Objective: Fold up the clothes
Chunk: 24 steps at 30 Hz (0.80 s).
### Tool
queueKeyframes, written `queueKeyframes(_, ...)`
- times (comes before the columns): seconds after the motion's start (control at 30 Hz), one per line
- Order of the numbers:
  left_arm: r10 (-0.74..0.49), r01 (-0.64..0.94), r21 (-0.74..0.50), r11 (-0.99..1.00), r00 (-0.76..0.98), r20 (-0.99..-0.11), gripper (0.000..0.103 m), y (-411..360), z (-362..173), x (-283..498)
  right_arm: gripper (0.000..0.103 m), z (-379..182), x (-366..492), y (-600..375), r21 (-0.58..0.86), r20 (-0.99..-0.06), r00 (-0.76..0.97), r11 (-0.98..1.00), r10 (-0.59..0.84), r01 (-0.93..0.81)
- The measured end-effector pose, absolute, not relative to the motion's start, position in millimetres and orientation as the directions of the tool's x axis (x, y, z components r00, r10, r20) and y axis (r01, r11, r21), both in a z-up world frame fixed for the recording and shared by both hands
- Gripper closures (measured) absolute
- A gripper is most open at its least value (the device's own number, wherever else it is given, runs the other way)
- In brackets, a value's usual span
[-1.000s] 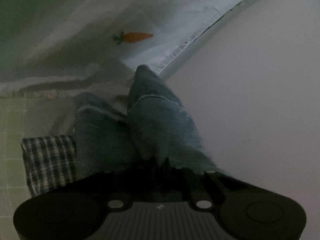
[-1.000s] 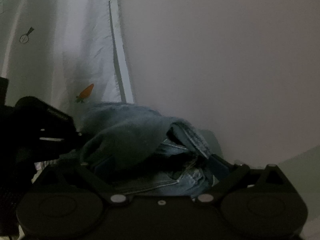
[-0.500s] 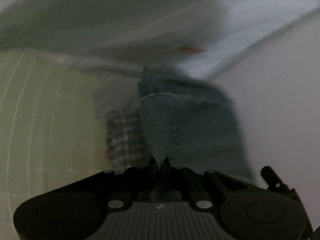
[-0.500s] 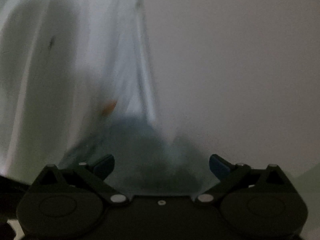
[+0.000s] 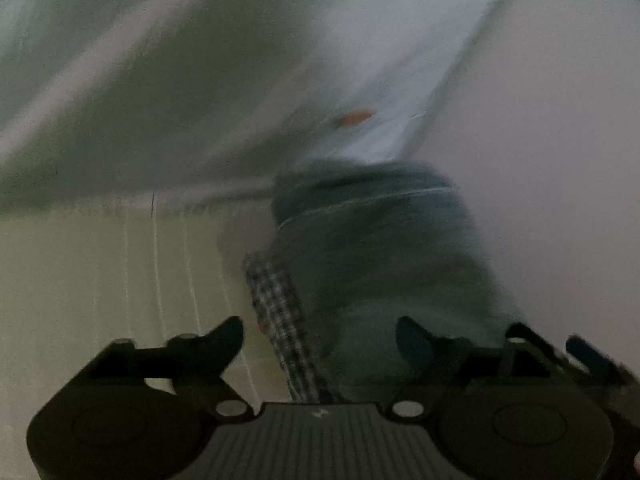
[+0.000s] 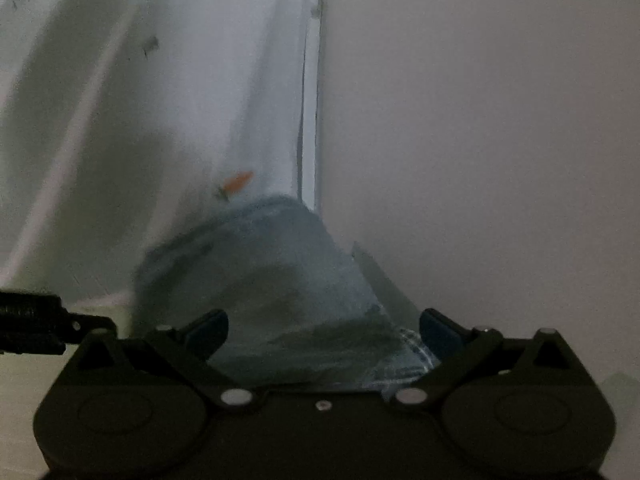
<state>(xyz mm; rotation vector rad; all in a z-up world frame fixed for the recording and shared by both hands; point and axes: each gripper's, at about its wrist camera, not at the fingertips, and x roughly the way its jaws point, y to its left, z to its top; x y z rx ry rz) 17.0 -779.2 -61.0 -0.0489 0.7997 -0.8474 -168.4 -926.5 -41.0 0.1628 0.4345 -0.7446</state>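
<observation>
Wall [image 6: 500, 120], plain and pale, fills the right side of both views. White sheet [image 6: 120, 140] with a small carrot print [image 6: 238, 182] hangs or drapes on the left, its hemmed edge running along the wall. Pale green surface [image 5: 100, 280] with thin white lines sits lower left in the left wrist view.

Folded jeans [image 5: 380, 272] lie on that surface, against the sheet's bottom edge and up by the wall; a light seam crosses the top fold. Checked cloth [image 5: 276, 308], dark and white, pokes out from under the jeans' left side.

Left gripper [image 5: 320, 332]: jaws opening, now wide apart, pads clear of the fabric; jeans and checked cloth sit in front, between the fingertips but not pinched. Right gripper [image 6: 324, 328]: jaws wide apart, jeans [image 6: 272, 280] bulk between them, no pad pressing on denim. Both frames are motion-blurred. Part of the left gripper shows at the left edge of the right wrist view.
</observation>
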Motion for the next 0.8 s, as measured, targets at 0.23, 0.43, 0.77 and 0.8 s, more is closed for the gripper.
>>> queueKeyframes(0.23, -0.784, 0.785, -0.268, 0.558, 0.394, -0.480, 0.000, -722, -10, -67, 0.001, -8, -226, -855, -0.011, -0.361, 0.658, 0.708, -0.661, 0.706)
queueKeyframes(0.43, -0.744, 0.748, -0.249, 0.616, 0.448, -0.495, 0.000, -678, -3, -119, 0.000, -7, -259, -813, 0.046, -0.447, 0.639, 0.698, -0.625, 0.715)
queueKeyframes(0.77, -0.695, 0.782, -0.135, 0.608, 0.442, -0.567, 0.000, -624, -14, -169, 0.000, -34, -298, -743, 0.018, -0.573, 0.576, 0.693, -0.584, 0.721)
queueKeyframes(0.8, -0.691, 0.781, -0.132, 0.611, 0.445, -0.569, 0.000, -620, -14, -170, 0.000, -33, -301, -740, 0.021, -0.568, 0.577, 0.690, -0.587, 0.724)
